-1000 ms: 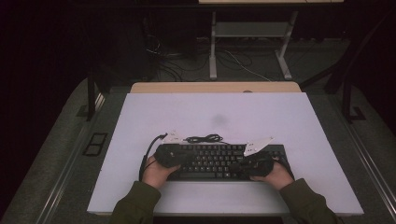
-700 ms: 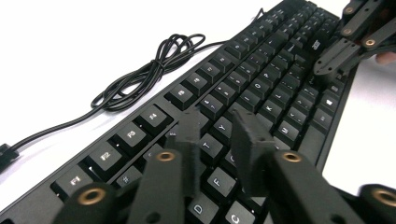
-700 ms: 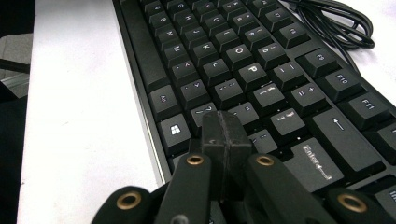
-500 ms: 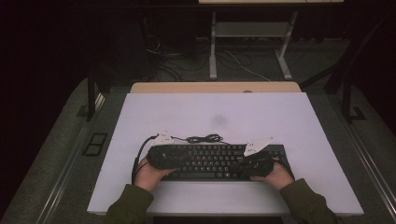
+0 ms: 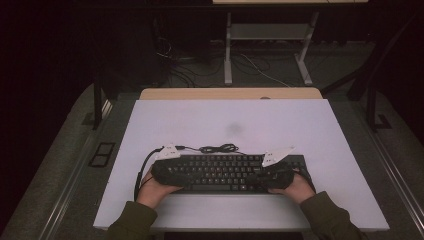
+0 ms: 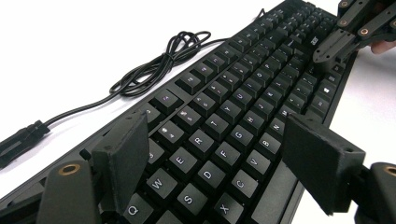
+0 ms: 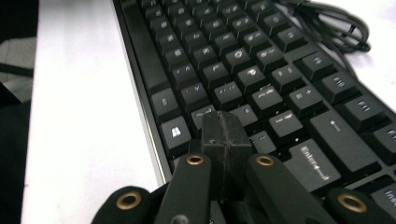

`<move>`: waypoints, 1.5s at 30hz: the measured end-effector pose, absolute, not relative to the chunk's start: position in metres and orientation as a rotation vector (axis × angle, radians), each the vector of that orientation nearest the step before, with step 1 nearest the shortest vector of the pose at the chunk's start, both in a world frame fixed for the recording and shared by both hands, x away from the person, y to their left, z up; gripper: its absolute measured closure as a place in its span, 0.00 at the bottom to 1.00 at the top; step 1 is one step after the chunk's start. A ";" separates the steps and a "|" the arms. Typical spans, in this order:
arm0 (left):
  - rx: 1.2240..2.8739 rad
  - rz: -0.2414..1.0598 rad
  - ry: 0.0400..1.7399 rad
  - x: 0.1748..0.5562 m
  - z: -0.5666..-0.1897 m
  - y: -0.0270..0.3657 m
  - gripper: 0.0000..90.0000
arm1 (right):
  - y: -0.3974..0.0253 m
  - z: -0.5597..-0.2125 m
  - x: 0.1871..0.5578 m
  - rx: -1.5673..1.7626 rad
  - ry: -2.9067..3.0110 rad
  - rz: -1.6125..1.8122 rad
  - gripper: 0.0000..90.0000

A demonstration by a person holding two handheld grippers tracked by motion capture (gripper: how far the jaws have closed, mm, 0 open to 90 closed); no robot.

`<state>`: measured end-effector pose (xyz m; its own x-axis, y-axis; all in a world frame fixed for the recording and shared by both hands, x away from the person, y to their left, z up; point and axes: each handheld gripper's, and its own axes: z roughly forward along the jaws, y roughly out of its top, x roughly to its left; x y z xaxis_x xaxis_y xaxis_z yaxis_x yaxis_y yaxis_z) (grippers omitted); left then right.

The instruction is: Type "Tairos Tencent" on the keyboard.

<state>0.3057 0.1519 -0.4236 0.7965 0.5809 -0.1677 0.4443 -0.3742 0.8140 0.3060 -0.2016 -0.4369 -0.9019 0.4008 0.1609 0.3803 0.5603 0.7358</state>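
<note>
A black keyboard lies across the near part of the white table, with its coiled cable behind it. My left gripper is at the keyboard's left end. In the left gripper view the left gripper stands open, one pad near the keyboard's back edge and the other near its front edge. My right gripper hangs over the right part of the keys. In the right gripper view the right gripper is shut, pads pressed together with nothing between them, just above the keys near Enter.
The cable loops on the table behind the keyboard and ends in a plug at the left. Bare white table lies beyond and to both sides. A wooden strip edges the table's far side; past it are a dark floor and a metal stand.
My left gripper has slid left along the keyboard to its left end. The right gripper has shifted slightly left. The keyboard has stayed in place.
</note>
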 end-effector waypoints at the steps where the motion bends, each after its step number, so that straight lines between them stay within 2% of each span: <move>1: 2.025 0.180 0.759 0.306 -0.424 0.152 0.25 | -0.202 -0.436 0.306 0.694 2.747 1.295 0.99; 6: 2.014 0.183 0.748 0.304 -0.423 0.152 0.24 | -0.203 -0.434 0.307 0.702 2.735 1.333 0.99; 9: 2.012 0.181 0.747 0.303 -0.423 0.153 0.24 | -0.203 -0.433 0.308 0.715 2.728 1.361 0.95; 19: 1.998 0.183 0.759 0.299 -0.424 0.158 0.24 | -0.199 -0.432 0.313 0.779 2.707 1.432 0.69; 26: 1.995 0.185 0.770 0.296 -0.426 0.163 0.24 | -0.193 -0.432 0.317 0.820 2.674 1.458 0.47; 30: 1.993 0.184 0.781 0.294 -0.428 0.164 0.24 | -0.192 -0.431 0.320 0.844 2.655 1.479 0.38; 39: 1.988 0.194 0.786 0.295 -0.428 0.165 0.28 | -0.186 -0.428 0.328 0.872 2.609 1.521 0.31; 45: 1.977 0.199 0.790 0.296 -0.427 0.168 0.34 | -0.178 -0.428 0.332 0.875 2.588 1.548 0.29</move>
